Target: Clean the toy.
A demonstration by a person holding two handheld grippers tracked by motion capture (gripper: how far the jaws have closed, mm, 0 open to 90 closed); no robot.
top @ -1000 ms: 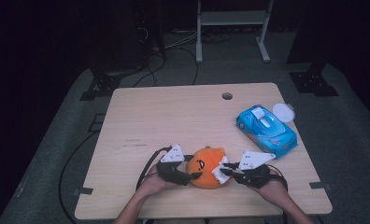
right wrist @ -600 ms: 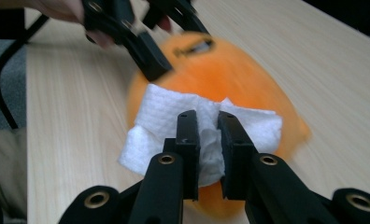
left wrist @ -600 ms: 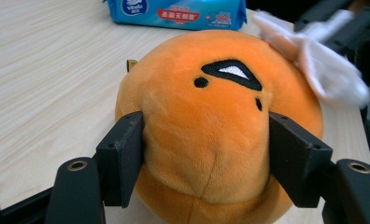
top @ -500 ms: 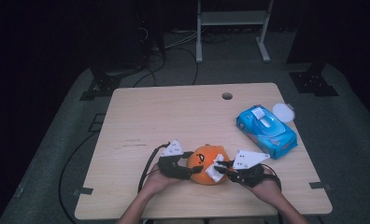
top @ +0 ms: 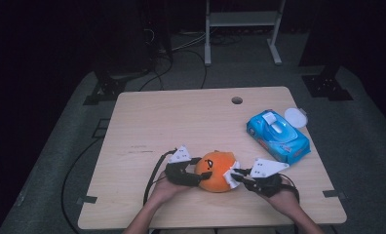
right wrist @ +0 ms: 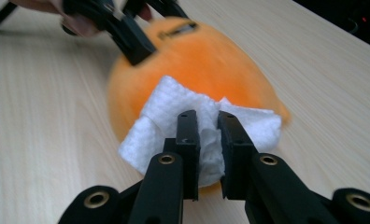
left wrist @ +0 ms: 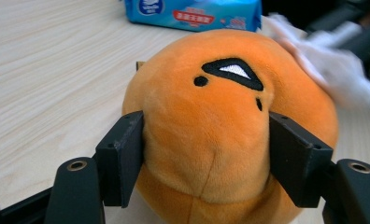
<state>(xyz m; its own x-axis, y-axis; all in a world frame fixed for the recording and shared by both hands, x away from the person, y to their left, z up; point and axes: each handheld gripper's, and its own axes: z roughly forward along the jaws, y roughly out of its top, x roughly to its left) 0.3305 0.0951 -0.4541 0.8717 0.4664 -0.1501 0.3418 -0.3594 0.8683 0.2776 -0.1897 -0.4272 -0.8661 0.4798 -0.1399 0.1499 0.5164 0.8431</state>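
We are squeezing the orange plush toy at the desk's near edge with the left tongs, while our right tongs are pinching a white wipe against it.

I see the orange plush ball resting near the table's front edge, round and soft, its stitched black-and-white eye facing up and toward my left. A crumpled white wipe lies pressed against its right-hand side, folded and bunched.
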